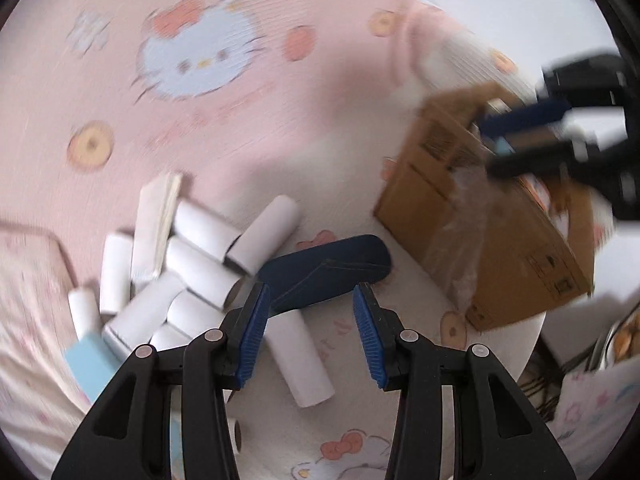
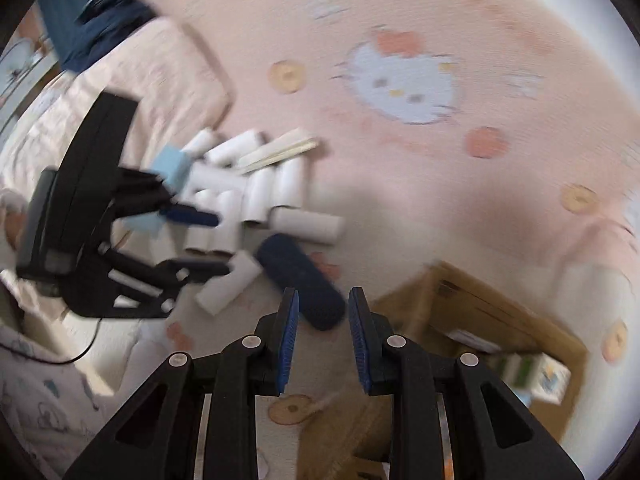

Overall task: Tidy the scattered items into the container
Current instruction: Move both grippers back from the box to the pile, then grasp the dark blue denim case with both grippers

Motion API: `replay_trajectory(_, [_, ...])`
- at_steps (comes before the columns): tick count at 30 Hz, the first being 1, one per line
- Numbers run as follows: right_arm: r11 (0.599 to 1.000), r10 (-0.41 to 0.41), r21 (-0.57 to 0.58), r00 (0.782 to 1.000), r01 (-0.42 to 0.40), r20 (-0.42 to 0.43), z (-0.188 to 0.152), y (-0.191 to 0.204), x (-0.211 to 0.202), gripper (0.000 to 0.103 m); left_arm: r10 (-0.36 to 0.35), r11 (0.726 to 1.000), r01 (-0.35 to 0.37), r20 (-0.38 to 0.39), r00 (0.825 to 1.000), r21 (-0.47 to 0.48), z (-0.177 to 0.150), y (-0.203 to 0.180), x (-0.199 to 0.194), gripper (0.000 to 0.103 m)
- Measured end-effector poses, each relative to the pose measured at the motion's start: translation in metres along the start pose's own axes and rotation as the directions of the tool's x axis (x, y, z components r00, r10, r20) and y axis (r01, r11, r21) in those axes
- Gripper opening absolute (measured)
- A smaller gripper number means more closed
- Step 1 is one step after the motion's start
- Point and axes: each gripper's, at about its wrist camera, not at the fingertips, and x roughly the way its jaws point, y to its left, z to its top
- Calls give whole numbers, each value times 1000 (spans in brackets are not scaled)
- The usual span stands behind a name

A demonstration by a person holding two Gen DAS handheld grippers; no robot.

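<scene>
Left claw (image 1: pixel 310 336) nearest the lens, jaws well apart, nothing held; one white paper roll (image 1: pixel 298 360) lies on the bedspread (image 1: pixel 280 120) between its fingers, not gripped. Dark blue glasses case (image 1: pixel 326 270) just beyond the tips, touching that roll. Pile of white rolls (image 1: pixel 192 272) to the left, with a flat white box (image 1: pixel 154 228) and a light blue box (image 1: pixel 90 360). Right claw (image 2: pixel 323 340) jaws narrow but parted, empty, over the case's near end. Cardboard box (image 2: pixel 480 308) at right, open top; inside a few small printed cartons (image 2: pixel 532 372), blurred, contents otherwise unclear. Clear plastic wrap (image 1: pixel 464 240) hangs over one wall
</scene>
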Motion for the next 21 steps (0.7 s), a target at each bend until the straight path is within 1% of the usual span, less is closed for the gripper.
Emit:
replay_trajectory(3, [997, 81, 3, 995, -81, -58, 19, 6, 24, 23, -27, 996, 27, 4, 1000, -87, 4, 22, 3, 48])
replay_trajectory(5, [994, 108, 13, 990, -107, -85, 31, 7, 39, 27, -48, 988, 49, 8, 999, -148, 8, 36, 6, 48])
replay_trajectory(7, [995, 100, 7, 989, -100, -107, 40, 7, 55, 37, -71, 976, 72, 13, 997, -207, 9, 48, 9, 48])
replay_trajectory(8, [996, 94, 2, 989, -94, -111, 43, 6, 61, 40, -86, 970, 87, 15, 996, -227, 9, 53, 10, 48])
replay_trajectory(9, [997, 82, -5, 990, -83, -115, 46, 4, 68, 46, -101, 963, 101, 13, 995, -248, 9, 57, 13, 48])
replay_trajectory(11, [998, 59, -13, 991, -61, -123, 49, 1, 78, 54, -135, 952, 129, -1, 991, -277, 9, 63, 19, 48])
replay_trajectory(12, [998, 53, -19, 988, -56, -142, 50, 0, 85, 58, -156, 946, 145, -14, 988, -289, 10, 66, 23, 48])
replay_trajectory(15, [998, 52, -25, 975, -59, -217, 50, 0, 107, 59, -218, 921, 185, -58, 974, -343, 5, 75, 42, 48])
replay_trajectory(17, [998, 58, -6, 965, -61, -257, 48, 0, 120, 59, -243, 904, 197, -75, 967, -379, 0, 80, 53, 48])
replay_trajectory(18, [997, 79, 23, 956, -75, -283, 47, -1, 128, 59, -252, 898, 201, -81, 964, -392, -1, 82, 58, 48])
replay_trajectory(21, [990, 111, 116, 941, -77, -321, 44, -6, 144, 60, -284, 867, 218, -86, 955, -447, -4, 90, 73, 48])
